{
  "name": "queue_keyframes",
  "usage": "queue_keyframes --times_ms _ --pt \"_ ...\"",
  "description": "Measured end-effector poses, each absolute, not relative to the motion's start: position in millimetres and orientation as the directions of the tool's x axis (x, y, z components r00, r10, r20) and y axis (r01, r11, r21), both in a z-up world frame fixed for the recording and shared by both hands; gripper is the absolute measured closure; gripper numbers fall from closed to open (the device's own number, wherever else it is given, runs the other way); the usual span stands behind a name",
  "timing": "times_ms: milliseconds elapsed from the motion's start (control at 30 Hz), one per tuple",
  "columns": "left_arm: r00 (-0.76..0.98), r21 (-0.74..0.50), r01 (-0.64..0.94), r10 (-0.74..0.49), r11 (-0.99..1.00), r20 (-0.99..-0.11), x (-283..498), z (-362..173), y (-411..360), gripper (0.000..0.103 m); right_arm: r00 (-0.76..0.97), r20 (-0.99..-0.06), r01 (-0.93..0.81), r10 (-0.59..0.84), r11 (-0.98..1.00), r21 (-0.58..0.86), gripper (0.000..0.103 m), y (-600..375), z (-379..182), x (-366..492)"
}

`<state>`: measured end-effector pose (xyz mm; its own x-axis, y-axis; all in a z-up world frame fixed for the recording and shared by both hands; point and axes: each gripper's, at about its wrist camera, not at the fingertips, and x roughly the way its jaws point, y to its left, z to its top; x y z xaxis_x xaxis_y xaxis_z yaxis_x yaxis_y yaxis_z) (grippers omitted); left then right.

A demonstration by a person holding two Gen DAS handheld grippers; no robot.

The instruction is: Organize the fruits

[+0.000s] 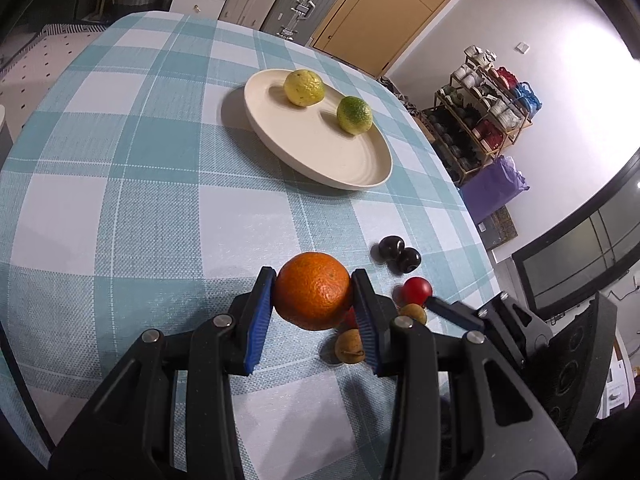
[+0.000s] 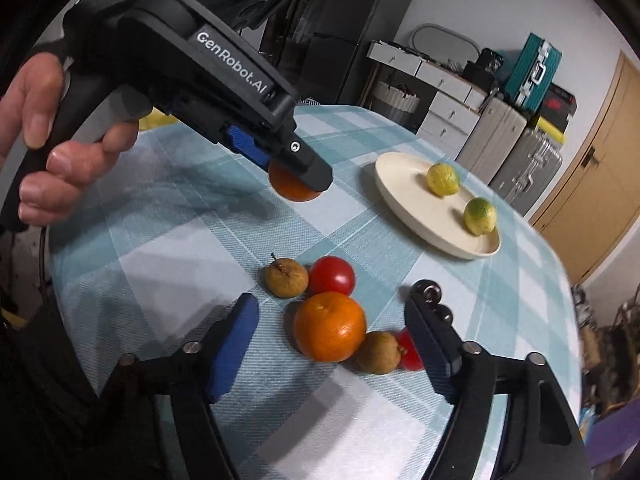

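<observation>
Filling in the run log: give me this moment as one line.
left gripper: shut on orange, lifted | right gripper: open around second orange | plate: two citrus | table: small fruits left

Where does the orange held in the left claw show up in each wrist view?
Left wrist view: the held orange sits low centre, clamped between the left claw's blue pads.
Right wrist view: the same orange is upper left of centre, only its lower part showing beneath the left claw's black tip; the orange on the cloth is a second one.
Shared landmark: the cream plate carrying two yellow-green citrus fruits.
</observation>
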<state>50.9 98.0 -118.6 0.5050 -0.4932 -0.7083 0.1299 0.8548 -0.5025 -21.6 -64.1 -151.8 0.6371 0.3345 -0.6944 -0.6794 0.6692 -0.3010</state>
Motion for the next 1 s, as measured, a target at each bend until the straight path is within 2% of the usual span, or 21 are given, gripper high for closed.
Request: queue_keyframes --times_ms 133,167,433,667,1000 --pt "0.5 -0.509 0.129 -0.499 0.851 -0.708 51.5 -122.2 99.6 0.068 0.611 -0.728 -0.691 0.31 0.658 -0.3 0.062 -62.7 -157.7 -14.6" --pt "0.499 -0.51 0.129 -0.5 0.851 -0.708 51.4 -122.7 99.8 0.068 0.605 -0.734 -0.694 0.31 0.657 -0.294 0.063 -62.8 -158.6 -14.8" --pt "0.501 -0.512 0.132 -0.502 0.849 -0.704 51.5 -123.3 100.1 0.068 0.601 -0.725 -0.697 0.335 0.665 -0.27 0.064 -65.9 -152.4 -13.3" --pt "0.509 -0.509 0.132 -0.498 0.851 -0.702 56.0 -118.2 99.8 0.068 0.579 -0.707 -0.679 0.407 0.72 -0.141 0.064 -86.9 -138.2 -2.0" --pt "0.527 -0.485 0.142 -0.481 0.863 -0.701 75.3 -101.8 95.8 0.068 0.584 -0.627 -0.625 0.515 0.779 0.057 0.064 -120.0 -113.0 23.6"
